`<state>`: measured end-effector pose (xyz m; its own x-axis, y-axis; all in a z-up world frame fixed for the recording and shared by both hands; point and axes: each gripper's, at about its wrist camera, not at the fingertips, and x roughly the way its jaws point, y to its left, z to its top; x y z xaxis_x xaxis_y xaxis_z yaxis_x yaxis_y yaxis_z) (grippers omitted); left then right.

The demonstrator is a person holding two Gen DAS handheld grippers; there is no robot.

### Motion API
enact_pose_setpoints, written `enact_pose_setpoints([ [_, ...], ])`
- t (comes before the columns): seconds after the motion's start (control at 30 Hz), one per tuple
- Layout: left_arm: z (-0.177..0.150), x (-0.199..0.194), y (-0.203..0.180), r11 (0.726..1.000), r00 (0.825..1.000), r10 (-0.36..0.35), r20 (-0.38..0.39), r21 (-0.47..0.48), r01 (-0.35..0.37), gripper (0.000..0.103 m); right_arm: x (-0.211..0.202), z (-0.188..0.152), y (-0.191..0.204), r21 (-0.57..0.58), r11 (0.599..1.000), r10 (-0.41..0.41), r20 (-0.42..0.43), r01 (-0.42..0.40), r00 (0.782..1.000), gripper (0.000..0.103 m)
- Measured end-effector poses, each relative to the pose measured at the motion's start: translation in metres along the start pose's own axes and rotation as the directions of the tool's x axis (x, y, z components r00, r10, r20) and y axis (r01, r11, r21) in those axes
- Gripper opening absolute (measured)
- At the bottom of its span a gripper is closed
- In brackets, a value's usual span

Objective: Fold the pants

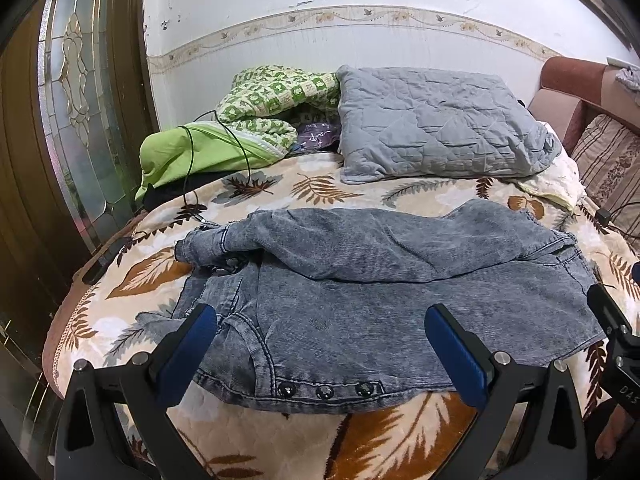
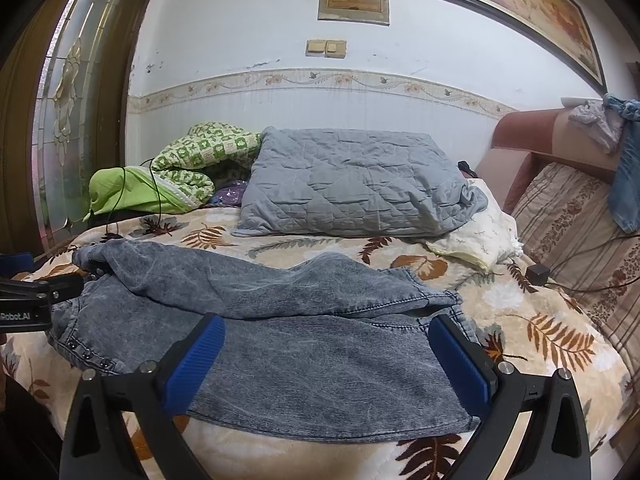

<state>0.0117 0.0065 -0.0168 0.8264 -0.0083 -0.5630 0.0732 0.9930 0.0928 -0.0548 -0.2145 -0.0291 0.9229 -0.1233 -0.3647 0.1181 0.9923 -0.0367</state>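
Denim pants (image 1: 360,312) below both spread tongs, untouched

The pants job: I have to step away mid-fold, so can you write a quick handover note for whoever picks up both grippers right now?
Left gripper: jaws open, empty, over the waistband end near the snap buttons.
Right gripper: jaws open, empty, over the leg end.
Pants: lying crosswise on the leaf-print blanket, near the front edge.
Done: one leg looks folded over the other, though loosely and wrinkled.
Left: smooth the top layer, then fold the length over and square it up.
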Motion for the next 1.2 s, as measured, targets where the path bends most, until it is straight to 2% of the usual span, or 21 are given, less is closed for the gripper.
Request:
enact_pose_setpoints([
  [0.5, 0.001, -0.020, -0.005, 1.000, 1.000, -0.001, 0.016, 0.007, 0.001, 0.103, -0.011, 0.000, 0.000, -0.006, 1.000, -0.003, 0.014, 0.003, 1.000, 0.103],
  [1.2, 0.002, -0.012, -0.003, 1.000, 1.000, -0.003, -0.007, 0.004, 0.004, 0.103, -0.003, -0.002, 0.003, -0.013, 1.000, 0.003, -0.004, -0.004, 1.000, 0.103],
])
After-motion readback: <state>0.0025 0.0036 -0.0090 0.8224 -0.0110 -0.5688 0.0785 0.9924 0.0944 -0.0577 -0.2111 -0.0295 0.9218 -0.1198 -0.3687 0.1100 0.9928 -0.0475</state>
